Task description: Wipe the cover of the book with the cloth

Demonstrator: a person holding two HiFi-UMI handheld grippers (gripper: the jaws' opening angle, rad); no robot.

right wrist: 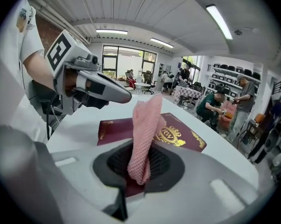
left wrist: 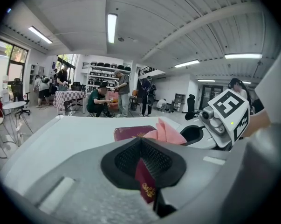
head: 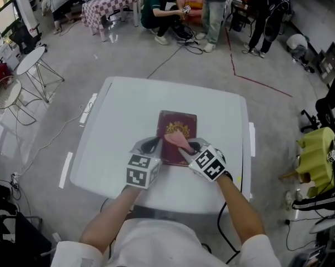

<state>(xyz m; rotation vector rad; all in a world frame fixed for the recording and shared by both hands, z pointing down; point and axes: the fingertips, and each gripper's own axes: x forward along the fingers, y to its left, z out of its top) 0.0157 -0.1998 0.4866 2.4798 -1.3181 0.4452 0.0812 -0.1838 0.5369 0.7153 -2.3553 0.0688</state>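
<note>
A person works at a white desk (head: 120, 121) with a gripper in each hand. The left gripper (head: 151, 145) is clamped on the near left corner of a maroon book (head: 177, 122), its gold-stamped cover facing up and its edge caught between the closed jaws. The right gripper (head: 189, 148) pinches a pink cloth (head: 176, 139) that stands up from its jaws and lies over the near part of the cover, beside the gold crest. The book lies flat around the middle of the desk. Behind, people gather near a checked tablecloth (head: 109, 4) on the workshop floor.
</note>
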